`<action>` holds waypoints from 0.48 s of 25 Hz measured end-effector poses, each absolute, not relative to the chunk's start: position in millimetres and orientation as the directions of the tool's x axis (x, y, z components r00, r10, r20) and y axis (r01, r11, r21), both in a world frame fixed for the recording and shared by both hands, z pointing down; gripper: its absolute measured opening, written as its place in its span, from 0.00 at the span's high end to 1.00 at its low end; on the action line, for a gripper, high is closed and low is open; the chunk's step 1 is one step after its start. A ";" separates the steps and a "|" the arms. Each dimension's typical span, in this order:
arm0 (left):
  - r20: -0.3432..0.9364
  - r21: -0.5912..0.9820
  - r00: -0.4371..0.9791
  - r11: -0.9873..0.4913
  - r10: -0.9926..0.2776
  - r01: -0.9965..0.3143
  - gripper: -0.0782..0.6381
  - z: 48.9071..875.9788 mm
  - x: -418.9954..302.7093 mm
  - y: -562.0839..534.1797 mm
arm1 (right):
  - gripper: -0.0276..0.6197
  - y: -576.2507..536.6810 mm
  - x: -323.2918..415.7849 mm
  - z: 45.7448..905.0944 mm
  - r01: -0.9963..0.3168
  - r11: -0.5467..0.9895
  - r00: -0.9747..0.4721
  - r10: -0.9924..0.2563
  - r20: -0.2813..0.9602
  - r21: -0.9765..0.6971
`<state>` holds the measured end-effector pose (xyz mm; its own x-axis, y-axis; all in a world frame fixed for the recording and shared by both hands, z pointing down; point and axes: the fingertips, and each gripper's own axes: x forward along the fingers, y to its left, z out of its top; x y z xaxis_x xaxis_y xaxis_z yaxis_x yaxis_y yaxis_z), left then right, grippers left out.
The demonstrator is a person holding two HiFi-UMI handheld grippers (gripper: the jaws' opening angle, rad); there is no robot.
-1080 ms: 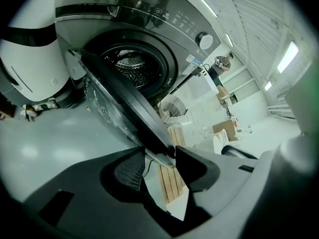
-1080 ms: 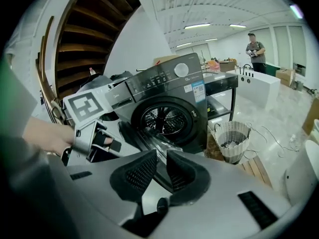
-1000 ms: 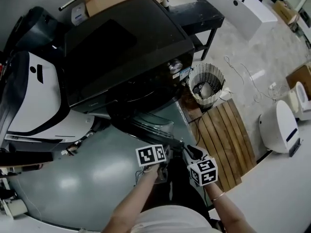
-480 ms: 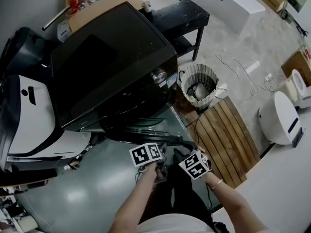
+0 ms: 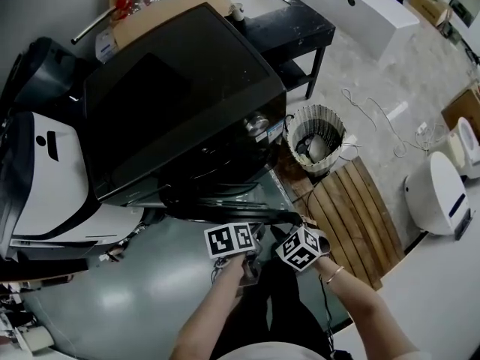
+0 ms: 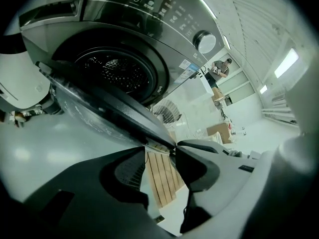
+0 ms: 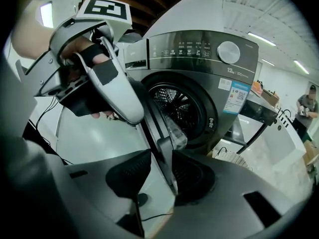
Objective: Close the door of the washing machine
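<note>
The washing machine (image 5: 180,103) stands on the floor at the far left. Its door (image 5: 225,203) is swung open toward the near side.

Left gripper (image 6: 160,151): jaws spread, with the door's free edge at their tips.

Right gripper (image 7: 160,156): jaws have just been opening and stand spread. The door's edge lies between them, close against one pad and clear of the other.
</note>
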<state>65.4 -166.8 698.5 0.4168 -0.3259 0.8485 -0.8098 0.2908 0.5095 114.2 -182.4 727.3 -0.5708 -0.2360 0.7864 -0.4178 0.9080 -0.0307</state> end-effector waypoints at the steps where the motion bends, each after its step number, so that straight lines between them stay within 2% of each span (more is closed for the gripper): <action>1: 0.845 0.512 0.421 0.275 -0.329 -0.814 0.60 697.5 65.6 -168.0 | 0.74 -185.9 113.5 728.3 -0.412 0.911 -0.573 -0.233 0.786 -0.030; 6: 0.845 0.478 0.414 0.130 -0.338 -0.869 0.59 685.5 61.9 -163.3 | 0.74 -205.7 109.7 730.9 -0.408 0.912 -0.578 -0.237 0.781 -0.025; 9: 0.851 0.401 0.394 -0.057 -0.346 -0.914 0.60 672.4 54.0 -159.7 | 0.76 -218.2 106.4 733.4 -0.435 0.900 -0.573 -0.254 0.779 -0.027; 12: 0.854 0.222 0.323 -0.276 -0.407 -0.935 0.64 657.0 37.8 -166.2 | 0.76 -230.3 104.6 735.4 -0.445 0.895 -0.569 -0.271 0.776 -0.013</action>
